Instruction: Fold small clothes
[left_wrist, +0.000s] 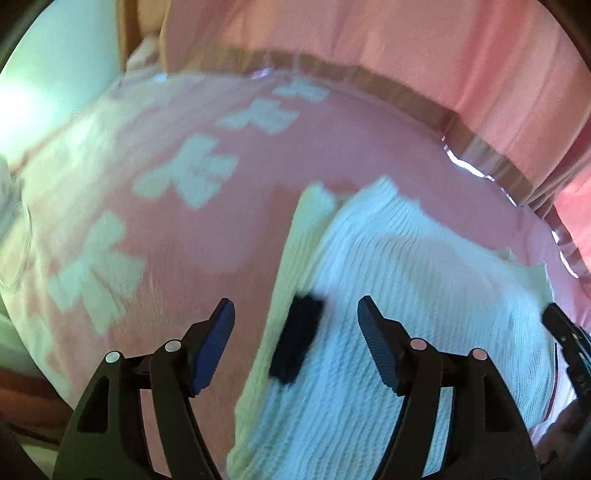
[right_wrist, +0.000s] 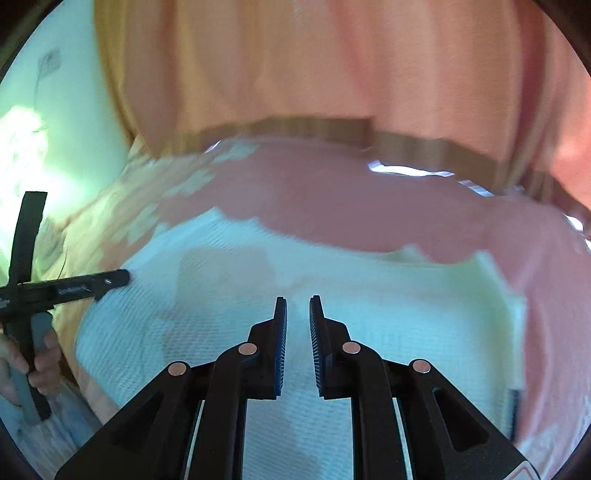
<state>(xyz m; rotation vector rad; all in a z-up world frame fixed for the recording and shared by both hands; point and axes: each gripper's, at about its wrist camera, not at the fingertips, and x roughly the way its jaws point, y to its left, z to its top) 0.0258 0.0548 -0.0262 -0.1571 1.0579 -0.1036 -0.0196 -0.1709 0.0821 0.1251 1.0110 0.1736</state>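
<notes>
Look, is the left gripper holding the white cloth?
No, the left gripper has its jaws apart above the white cloth, pinching nothing.

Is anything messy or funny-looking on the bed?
Mostly tidy. The white knitted garment lies flat on the pink cover, but its left edge is turned over unevenly, and a small black patch sits there. Too blurry to say what it is.

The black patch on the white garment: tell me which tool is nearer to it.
Left. The left tool hangs open right over the black patch; the right tool is over plain white garment, no patch in its view.
</notes>
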